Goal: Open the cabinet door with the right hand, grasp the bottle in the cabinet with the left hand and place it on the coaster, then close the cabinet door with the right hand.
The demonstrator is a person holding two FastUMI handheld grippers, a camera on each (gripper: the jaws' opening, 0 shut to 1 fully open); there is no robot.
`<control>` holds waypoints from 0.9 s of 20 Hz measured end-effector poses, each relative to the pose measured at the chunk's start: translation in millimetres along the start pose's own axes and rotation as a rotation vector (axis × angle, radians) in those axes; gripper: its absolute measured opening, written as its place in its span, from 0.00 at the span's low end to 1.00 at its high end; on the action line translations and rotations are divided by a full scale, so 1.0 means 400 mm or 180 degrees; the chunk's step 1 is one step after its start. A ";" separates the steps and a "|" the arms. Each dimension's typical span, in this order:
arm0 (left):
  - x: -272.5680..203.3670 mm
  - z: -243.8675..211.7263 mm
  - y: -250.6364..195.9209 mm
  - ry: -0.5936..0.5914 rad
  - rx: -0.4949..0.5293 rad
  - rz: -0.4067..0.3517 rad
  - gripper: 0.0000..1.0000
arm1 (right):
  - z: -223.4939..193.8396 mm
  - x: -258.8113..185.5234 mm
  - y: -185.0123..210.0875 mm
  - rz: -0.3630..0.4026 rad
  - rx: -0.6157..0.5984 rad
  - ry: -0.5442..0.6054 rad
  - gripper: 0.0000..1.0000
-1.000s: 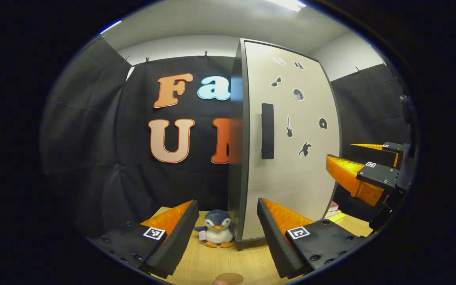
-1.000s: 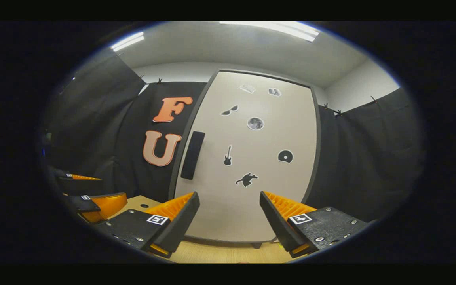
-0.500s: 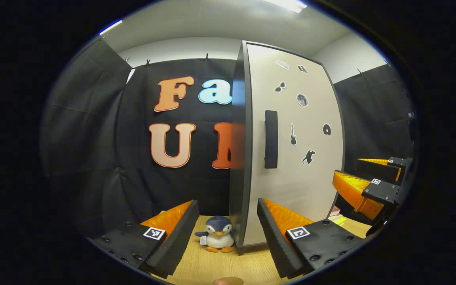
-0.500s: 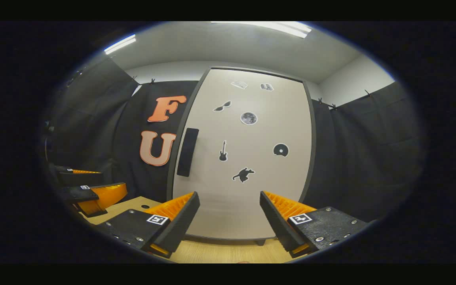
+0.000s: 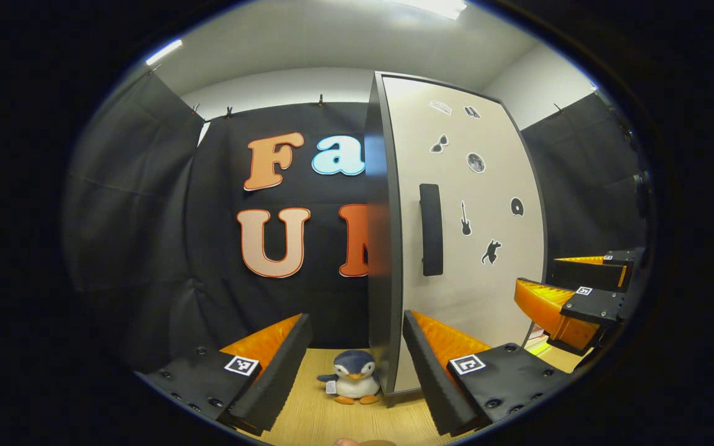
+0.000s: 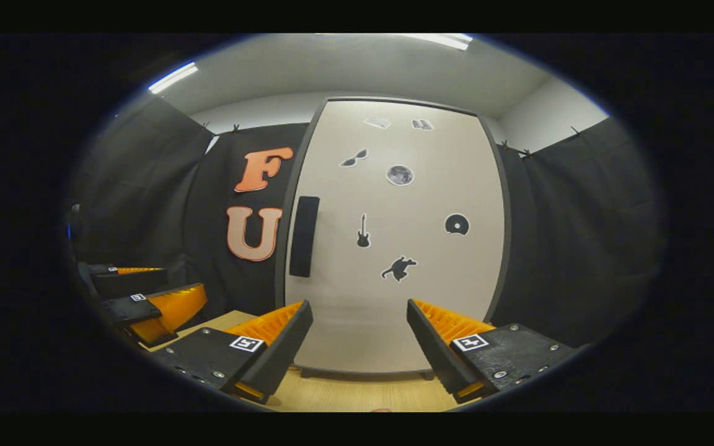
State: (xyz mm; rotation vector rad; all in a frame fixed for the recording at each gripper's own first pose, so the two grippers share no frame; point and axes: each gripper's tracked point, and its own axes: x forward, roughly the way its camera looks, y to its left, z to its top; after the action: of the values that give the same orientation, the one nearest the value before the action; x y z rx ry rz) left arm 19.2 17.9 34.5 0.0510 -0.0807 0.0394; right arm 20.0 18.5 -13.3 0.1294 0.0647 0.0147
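right gripper (image 6: 360, 337) hangs released, well short of the closed cabinet door (image 6: 394, 248). its upright handle (image 6: 304, 235) lies ahead and up-left. left gripper (image 5: 354, 365) is released too; bottle presumably hidden inside.

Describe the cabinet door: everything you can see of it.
The cabinet door is a tall, pale, matte panel with a dark frame, shut. A black vertical handle sits near its left edge. Small black stickers dot it: sunglasses, a moon, a guitar, a disc, a cat, two more on top. The cabinet stands upright on short feet on a wooden table. Nothing touches the door; both grippers are short of it.
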 end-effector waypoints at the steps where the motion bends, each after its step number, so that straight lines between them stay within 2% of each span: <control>1: 0.004 0.001 0.007 0.0004 0.0000 0.0008 0.96 | 0.003 0.014 0.007 0.0009 0.0026 0.0014 0.95; 6: 0.020 -0.002 0.054 0.0019 -0.0020 0.0053 0.96 | 0.029 0.089 0.073 0.0117 0.0157 0.0023 0.95; 7: 0.025 -0.003 0.064 0.0025 -0.0019 0.0059 0.99 | 0.036 0.107 0.083 0.0131 0.0167 0.0006 0.95; 8: 0.032 -0.008 0.072 0.0033 -0.0015 0.0068 0.96 | 0.042 0.124 0.093 0.0135 0.0173 -0.0005 0.95; 17: 0.079 -0.056 0.115 0.0163 -0.0055 0.0026 0.96 | 0.071 0.239 0.150 0.0134 0.0337 -0.0005 0.95; 18: 0.079 -0.061 0.120 0.0173 -0.0066 0.0028 0.99 | 0.070 0.250 0.153 0.0126 0.0326 0.0010 0.95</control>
State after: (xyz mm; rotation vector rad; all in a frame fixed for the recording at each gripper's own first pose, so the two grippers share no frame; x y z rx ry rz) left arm 50.7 68.3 15.3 0.0287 -0.0270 0.0488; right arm 121.2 77.4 15.8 0.2329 0.0660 0.0510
